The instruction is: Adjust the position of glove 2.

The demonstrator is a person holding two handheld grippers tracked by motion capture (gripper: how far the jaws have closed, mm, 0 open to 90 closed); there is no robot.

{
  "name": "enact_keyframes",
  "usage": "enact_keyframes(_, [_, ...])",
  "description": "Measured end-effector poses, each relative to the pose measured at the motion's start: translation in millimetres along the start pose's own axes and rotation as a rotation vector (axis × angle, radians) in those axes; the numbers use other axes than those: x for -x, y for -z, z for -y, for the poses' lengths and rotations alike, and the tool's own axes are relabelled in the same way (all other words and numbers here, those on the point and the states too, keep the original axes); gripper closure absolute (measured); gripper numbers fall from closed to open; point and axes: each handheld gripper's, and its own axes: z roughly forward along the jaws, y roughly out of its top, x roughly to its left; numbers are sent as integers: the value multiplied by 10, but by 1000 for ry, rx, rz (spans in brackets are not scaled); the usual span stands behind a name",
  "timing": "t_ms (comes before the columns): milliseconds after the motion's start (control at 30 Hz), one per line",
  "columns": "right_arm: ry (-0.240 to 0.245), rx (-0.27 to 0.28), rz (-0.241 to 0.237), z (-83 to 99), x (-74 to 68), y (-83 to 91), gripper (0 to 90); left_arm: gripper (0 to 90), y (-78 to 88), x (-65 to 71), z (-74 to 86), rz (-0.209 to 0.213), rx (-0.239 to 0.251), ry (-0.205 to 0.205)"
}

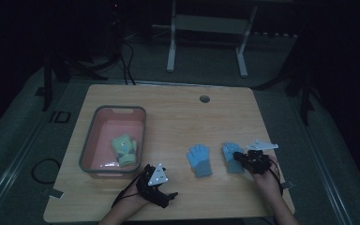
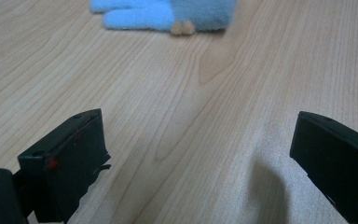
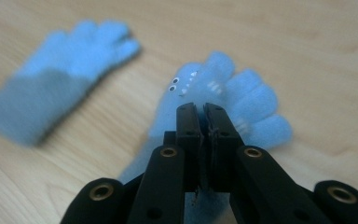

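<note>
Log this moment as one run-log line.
right gripper: shut on right blue glove | left gripper: open, over table | other blue glove: flat | bin: green gloves

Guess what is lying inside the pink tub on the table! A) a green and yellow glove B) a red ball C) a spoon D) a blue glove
A: in the high view a green and yellow glove lies in the pink tub, while both blue gloves lie outside it on the table.

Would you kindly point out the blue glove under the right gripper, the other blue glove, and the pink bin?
Gripped blue glove (image 3: pixel 256 109): right gripper view, fingers.
Other blue glove (image 1: pixel 199 160): high view, palm.
Pink bin (image 1: pixel 119 109): high view, far rim.
</note>
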Motion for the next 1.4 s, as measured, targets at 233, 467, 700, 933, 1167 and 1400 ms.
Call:
enact_keyframes(233, [26,72,-17,-308,-65,213,857,39,0,0,-1,-1,-1,0])
enact_keyframes(467, [61,112,-51,-559,-211,296,857,39,0,1,0,-2,0,-2])
enact_keyframes(700, [99,127,-100,-717,-411,265,857,39,1,-1,0,1,0,-2])
enact_keyframes(933, [118,130,-165,-782,-620,176,857,39,0,3,0,0,0,-3])
enact_keyframes(1167, [123,126,-221,-801,-775,84,857,39,-3,2,-1,1,-1,-1])
enact_keyframes(1400, [146,92,-232,-743,-882,-44,857,39,-2,4,-1,1,-1,-4])
